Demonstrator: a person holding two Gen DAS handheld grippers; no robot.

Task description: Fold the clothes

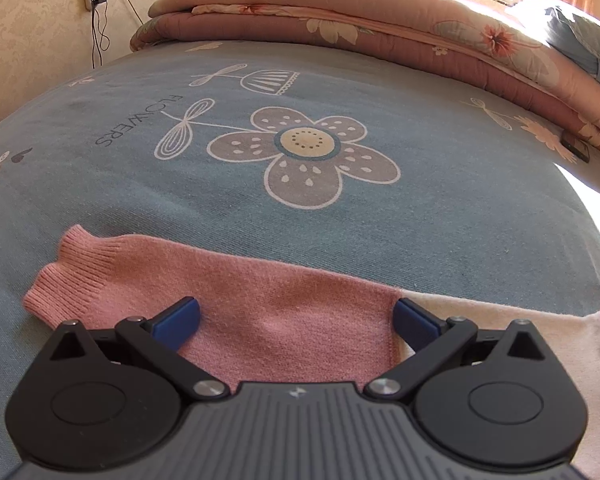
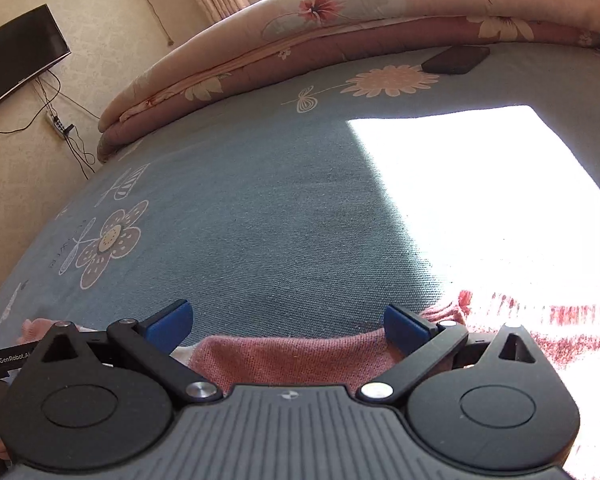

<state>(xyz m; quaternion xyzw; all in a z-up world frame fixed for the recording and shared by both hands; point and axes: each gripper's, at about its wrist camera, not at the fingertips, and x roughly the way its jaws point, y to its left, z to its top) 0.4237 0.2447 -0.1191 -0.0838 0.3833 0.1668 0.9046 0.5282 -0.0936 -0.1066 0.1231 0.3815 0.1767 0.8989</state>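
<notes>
A pink knitted sweater sleeve with a ribbed cuff (image 1: pixel 204 288) lies flat on the blue flower-printed bed sheet (image 1: pixel 420 200), joining a cream body panel to its right. The left gripper (image 1: pixel 295 318) hangs over it, blue pads spread wide. The right gripper (image 2: pixel 286 322), likewise spread, hovers above the sweater's pink knit edge (image 2: pixel 296 356) beside a bright sunlit patch (image 2: pixel 500 200).
</notes>
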